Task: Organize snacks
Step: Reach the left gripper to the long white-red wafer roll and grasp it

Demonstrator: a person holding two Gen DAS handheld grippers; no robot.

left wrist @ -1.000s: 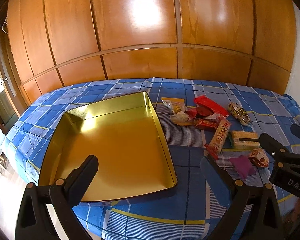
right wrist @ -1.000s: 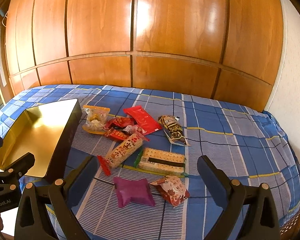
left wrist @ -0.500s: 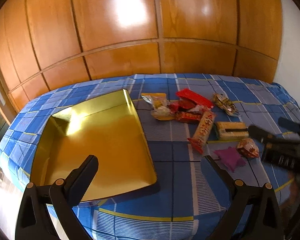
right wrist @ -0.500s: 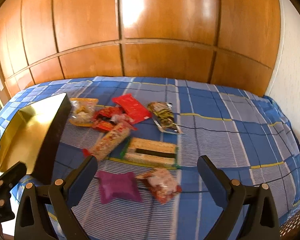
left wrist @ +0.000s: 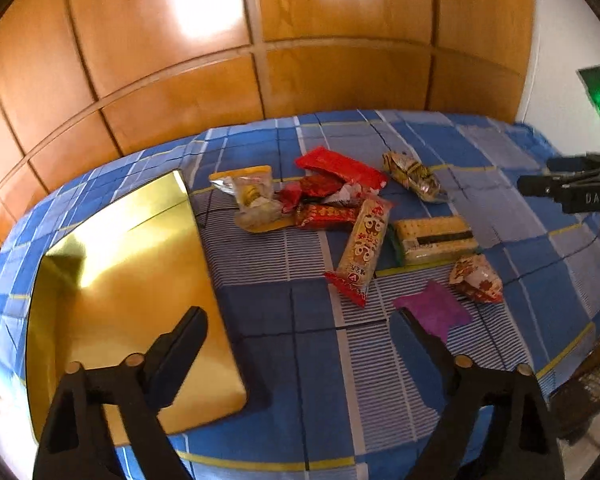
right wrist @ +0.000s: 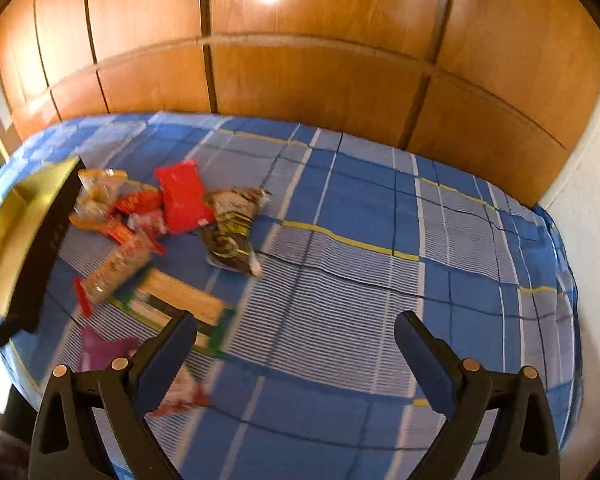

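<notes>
Here is the bed (left wrist: 292, 360) under its blue plaid cover, and one gold tray (left wrist: 112, 280) lies flat on its left side, its long axis running from the near edge away toward the wooden wall panels (left wrist: 340, 40). To the right of the tray, apart from it, sits the snack pile. Count them: one clear pouch with a yellow top (left wrist: 252, 200), one flat red packet (left wrist: 340, 166), two small red wrappers (left wrist: 320, 200) bunched together, one long cream-and-red bar (left wrist: 364, 244) pointing from the near left up to the far right, one cracker pack (left wrist: 436, 238) lying crosswise just beside the bar, one dark foil bag (left wrist: 414, 176) slanting off to the far right, one purple sachet (left wrist: 434, 312) and one red-and-white crumpled bag (left wrist: 476, 280) nearest of all.

The left tongs (left wrist: 300, 320) hang above the cover between tray and sachet, jaws spread but closing, nothing between them. The right tongs (right wrist: 296, 328) stand wide apart over bare plaid, gripping nothing; that view is blurred.
</notes>
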